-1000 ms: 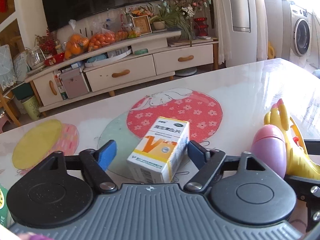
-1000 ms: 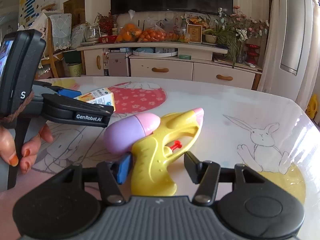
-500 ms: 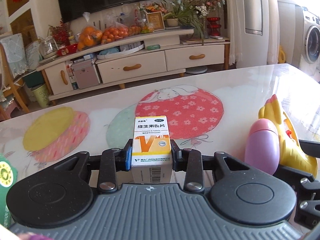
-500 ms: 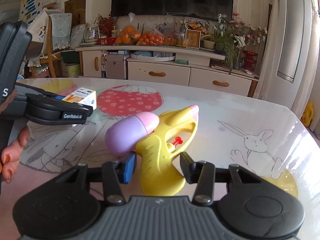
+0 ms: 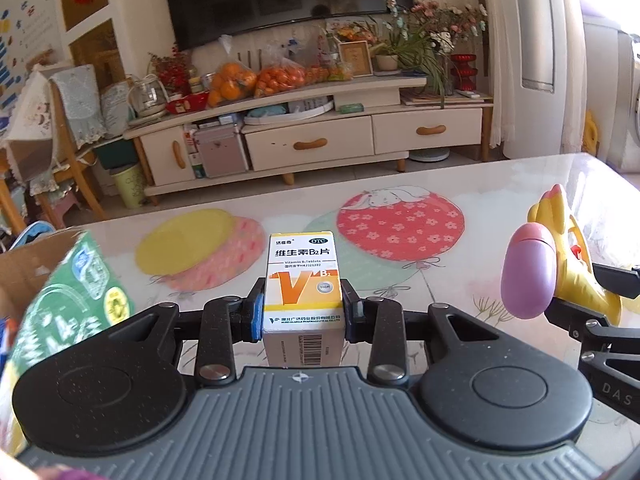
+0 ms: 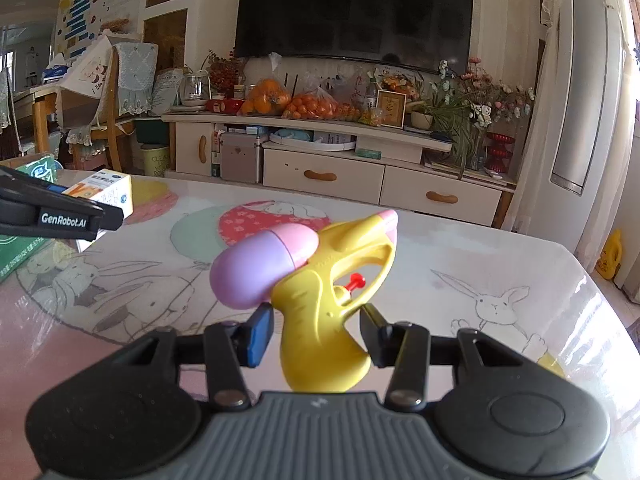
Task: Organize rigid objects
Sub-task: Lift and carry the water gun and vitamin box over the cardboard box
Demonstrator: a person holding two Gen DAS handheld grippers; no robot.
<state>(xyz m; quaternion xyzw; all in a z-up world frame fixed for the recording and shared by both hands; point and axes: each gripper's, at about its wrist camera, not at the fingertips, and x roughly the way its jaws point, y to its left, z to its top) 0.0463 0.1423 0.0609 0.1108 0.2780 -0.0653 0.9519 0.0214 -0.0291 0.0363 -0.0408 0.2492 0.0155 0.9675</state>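
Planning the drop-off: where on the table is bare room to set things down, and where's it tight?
Free: the table stretch from the red balloon print to the far edge, and the rabbit drawing side on the right. Tight: the left edge by the green carton, and the gap between the vitamin box and water gun.

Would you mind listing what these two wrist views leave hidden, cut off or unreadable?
- Cardboard box, left wrist view: cut off by the left edge; its inside is unseen.
- Water pistol, right wrist view: the grip's bottom is hidden behind the right gripper.
- Vitamin box, left wrist view: its sides are covered by the left gripper; the small print is unreadable.
- Table: near part hidden by gripper bodies.
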